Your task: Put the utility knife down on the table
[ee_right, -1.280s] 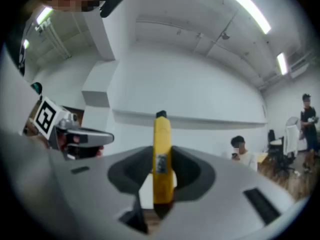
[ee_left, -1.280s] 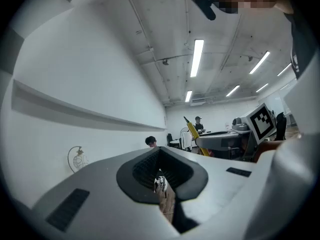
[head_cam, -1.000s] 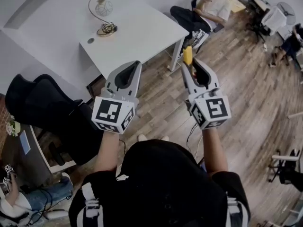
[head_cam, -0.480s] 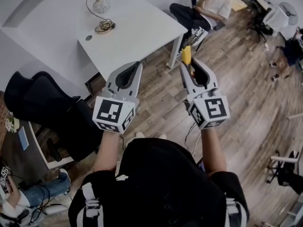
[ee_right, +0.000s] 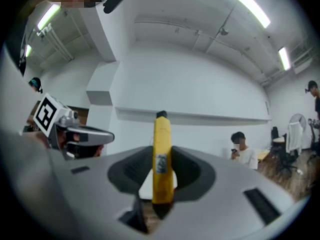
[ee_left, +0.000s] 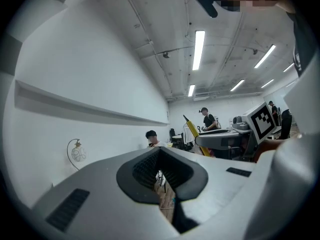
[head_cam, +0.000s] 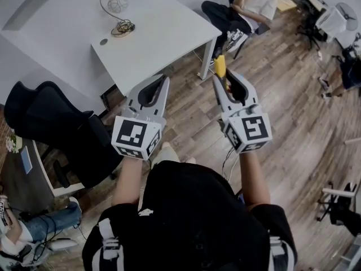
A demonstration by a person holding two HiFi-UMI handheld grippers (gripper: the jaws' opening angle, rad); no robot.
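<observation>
The yellow utility knife [head_cam: 220, 66] stands up out of my right gripper [head_cam: 228, 82], which is shut on its lower end; in the right gripper view the knife [ee_right: 162, 151] rises between the jaws. My left gripper [head_cam: 159, 88] is held beside it over the wooden floor, jaws together with nothing between them. From the left gripper view, past its own closed tips [ee_left: 161, 154], the knife [ee_left: 192, 130] shows to the right. The white table [head_cam: 169, 44] lies ahead and to the left of both grippers, its near corner just beyond the left one.
A wire lamp [head_cam: 114, 1] with a coiled cable [head_cam: 123, 27] sits at the table's far side. A black office chair [head_cam: 53, 123] stands at the left. A seated person [head_cam: 248, 1] is beyond the table's right end. More chairs [head_cam: 341, 202] stand at the right.
Both grippers keep their pose and the knife stays held. The table and lamp have drifted slightly up and left in the head view.
</observation>
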